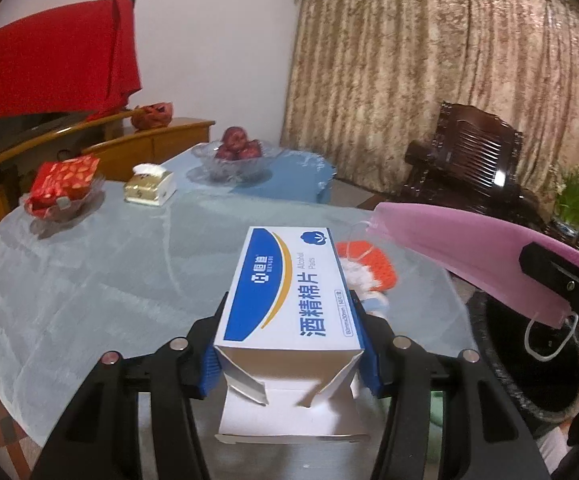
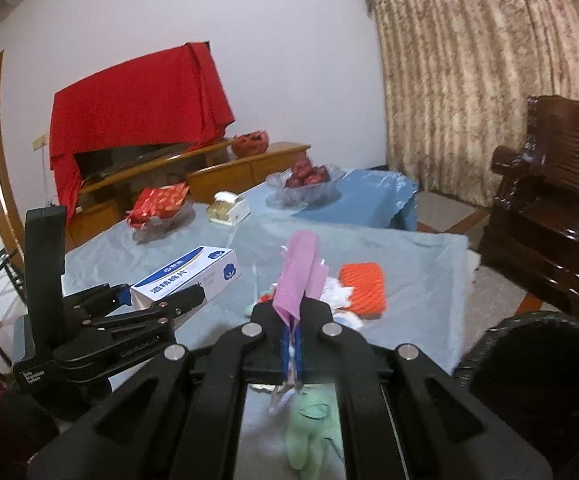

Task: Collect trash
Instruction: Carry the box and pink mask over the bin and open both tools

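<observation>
My left gripper [image 1: 289, 320] is shut on a blue and white alcohol pads box [image 1: 285, 288], open at its near end, held above the table; the box also shows in the right wrist view [image 2: 187, 274]. My right gripper [image 2: 293, 320] is shut on a pink face mask [image 2: 299, 276], which sticks up from the fingers. The mask [image 1: 469, 248] shows at the right of the left wrist view, over a black trash bin [image 1: 529, 360]. An orange and white crocheted piece [image 2: 363, 288] and white crumpled bits [image 2: 335, 290] lie on the table. A green mask [image 2: 313, 428] lies under my right gripper.
The table [image 1: 89, 280] has a pale blue cloth. On it stand a fruit bowl [image 1: 237, 156], a tissue box [image 1: 149, 186] and a red packet in a glass dish [image 1: 63, 186]. The bin also shows in the right wrist view [image 2: 529, 364]. A dark wooden chair [image 2: 549, 208] is at right.
</observation>
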The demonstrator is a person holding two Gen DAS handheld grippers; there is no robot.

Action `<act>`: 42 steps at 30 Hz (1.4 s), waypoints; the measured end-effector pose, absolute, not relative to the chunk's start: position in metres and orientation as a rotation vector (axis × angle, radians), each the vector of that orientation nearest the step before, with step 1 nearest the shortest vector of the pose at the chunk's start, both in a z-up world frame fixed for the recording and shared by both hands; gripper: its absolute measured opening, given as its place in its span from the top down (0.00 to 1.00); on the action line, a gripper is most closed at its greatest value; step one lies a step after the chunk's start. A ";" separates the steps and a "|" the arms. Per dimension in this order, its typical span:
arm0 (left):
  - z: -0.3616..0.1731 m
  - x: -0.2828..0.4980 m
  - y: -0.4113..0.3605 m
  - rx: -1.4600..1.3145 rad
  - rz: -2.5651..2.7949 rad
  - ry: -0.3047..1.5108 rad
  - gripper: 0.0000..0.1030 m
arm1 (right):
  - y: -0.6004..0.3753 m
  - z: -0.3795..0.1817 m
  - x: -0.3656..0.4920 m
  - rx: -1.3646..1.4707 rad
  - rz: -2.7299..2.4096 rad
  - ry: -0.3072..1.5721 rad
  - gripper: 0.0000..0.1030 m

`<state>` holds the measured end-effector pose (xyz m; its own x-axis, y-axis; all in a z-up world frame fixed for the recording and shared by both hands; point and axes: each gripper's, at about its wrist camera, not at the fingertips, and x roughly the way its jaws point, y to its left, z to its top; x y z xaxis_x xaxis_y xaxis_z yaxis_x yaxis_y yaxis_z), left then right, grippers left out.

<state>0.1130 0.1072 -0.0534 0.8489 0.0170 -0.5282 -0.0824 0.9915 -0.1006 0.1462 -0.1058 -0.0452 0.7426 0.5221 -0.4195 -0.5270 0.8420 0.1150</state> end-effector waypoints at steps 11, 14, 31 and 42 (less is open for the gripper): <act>-0.035 0.118 0.021 -0.077 -0.149 0.518 0.48 | -0.197 -0.040 0.125 0.018 0.371 0.420 0.99; -0.035 0.123 -0.006 -0.065 -0.209 0.516 0.48 | -0.227 -0.045 0.120 0.028 0.298 0.423 0.99; -0.064 0.163 -0.151 -0.023 -0.458 0.551 0.48 | -0.343 -0.100 0.122 0.069 -0.005 0.507 0.99; -0.091 0.182 -0.186 -0.008 -0.527 0.647 0.34 | -0.373 -0.137 0.131 0.100 -0.098 0.591 0.94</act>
